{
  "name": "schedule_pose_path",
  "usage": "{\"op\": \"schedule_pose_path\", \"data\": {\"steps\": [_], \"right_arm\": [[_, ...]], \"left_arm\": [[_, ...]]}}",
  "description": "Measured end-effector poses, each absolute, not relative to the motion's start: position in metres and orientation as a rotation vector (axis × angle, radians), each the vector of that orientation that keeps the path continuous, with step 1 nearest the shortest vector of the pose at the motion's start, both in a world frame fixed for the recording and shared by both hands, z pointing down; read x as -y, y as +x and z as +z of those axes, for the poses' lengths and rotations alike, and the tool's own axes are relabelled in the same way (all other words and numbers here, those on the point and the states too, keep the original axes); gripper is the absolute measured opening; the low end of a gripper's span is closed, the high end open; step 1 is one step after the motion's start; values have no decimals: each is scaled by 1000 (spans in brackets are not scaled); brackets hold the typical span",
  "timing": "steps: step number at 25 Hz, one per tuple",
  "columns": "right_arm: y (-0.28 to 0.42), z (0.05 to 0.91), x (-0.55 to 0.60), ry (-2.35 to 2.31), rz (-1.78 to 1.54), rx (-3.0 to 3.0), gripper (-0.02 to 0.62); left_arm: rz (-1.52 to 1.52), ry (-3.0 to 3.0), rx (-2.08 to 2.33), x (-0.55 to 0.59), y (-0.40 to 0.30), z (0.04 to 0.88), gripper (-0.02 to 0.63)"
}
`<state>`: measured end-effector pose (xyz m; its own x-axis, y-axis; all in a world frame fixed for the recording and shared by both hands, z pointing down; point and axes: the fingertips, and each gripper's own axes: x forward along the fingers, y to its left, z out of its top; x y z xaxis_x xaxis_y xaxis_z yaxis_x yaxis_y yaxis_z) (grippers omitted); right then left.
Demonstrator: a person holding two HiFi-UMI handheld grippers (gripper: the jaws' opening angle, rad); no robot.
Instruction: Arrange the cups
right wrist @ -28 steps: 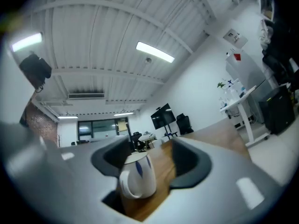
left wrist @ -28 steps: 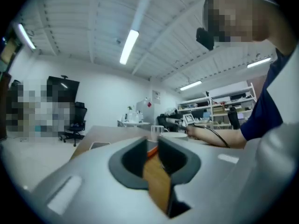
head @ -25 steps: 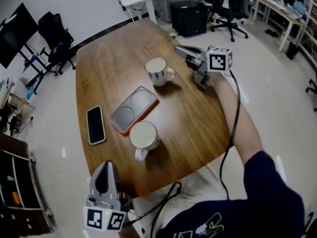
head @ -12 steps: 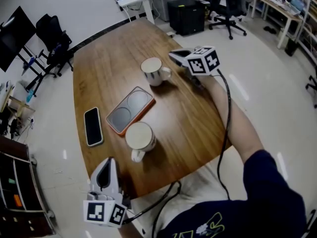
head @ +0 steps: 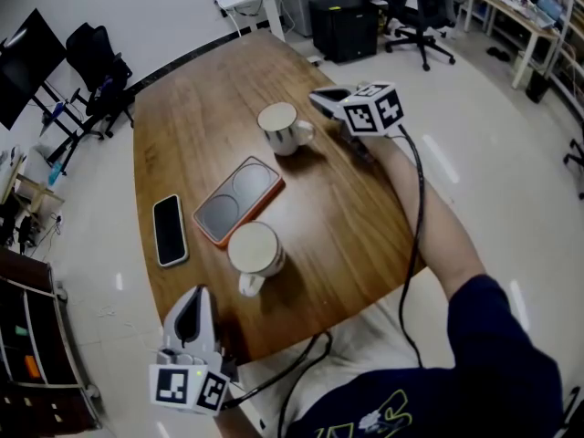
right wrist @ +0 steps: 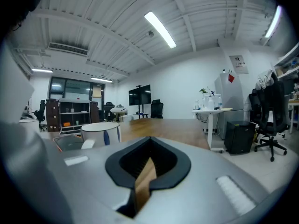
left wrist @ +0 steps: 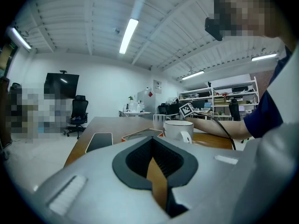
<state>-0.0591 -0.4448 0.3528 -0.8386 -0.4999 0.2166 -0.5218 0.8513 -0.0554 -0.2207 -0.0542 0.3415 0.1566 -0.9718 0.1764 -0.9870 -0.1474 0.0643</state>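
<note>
Left gripper (head: pixel 194 295) and right gripper (head: pixel 321 99), each bearing black-and-white square markers, have jaws pressed together on nothing; striped cup (head: pixel 281 124) stands near the right one, white cup (head: pixel 253 247) just beside the orange tray (head: pixel 239 199)

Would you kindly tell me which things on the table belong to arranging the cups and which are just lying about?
For the job:
- striped cup
- plain cup
- probably the orange tray, with two round recesses

Lying about:
- phone, left of the tray
</note>
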Motion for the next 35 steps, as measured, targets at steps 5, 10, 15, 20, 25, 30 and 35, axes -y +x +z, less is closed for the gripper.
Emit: {"op": "schedule_pose_path", "data": {"steps": [5, 10, 15, 20, 25, 30, 35], "right_arm": [[-60, 354, 446, 796, 170, 2830, 0], [-61, 351, 442, 771, 152, 2851, 0], [-61, 352, 444, 774, 155, 2847, 0], [-61, 353, 444, 774, 160, 2844, 0], [-62, 353, 444, 771, 159, 2844, 0], [-62, 353, 443, 764, 158, 2846, 0], [-61, 353, 444, 765, 157, 2847, 0]], "left_arm": [[146, 2281, 1909, 57, -218, 342, 3], [134, 2268, 1921, 54, -220, 343, 3], [134, 2267, 1922, 55, -220, 343, 3], [137, 2268, 1922, 55, -220, 344, 3], [147, 2278, 1913, 56, -218, 342, 3], [140, 2274, 1916, 55, -219, 342, 3], [139, 2273, 1918, 56, -219, 343, 3]]}}
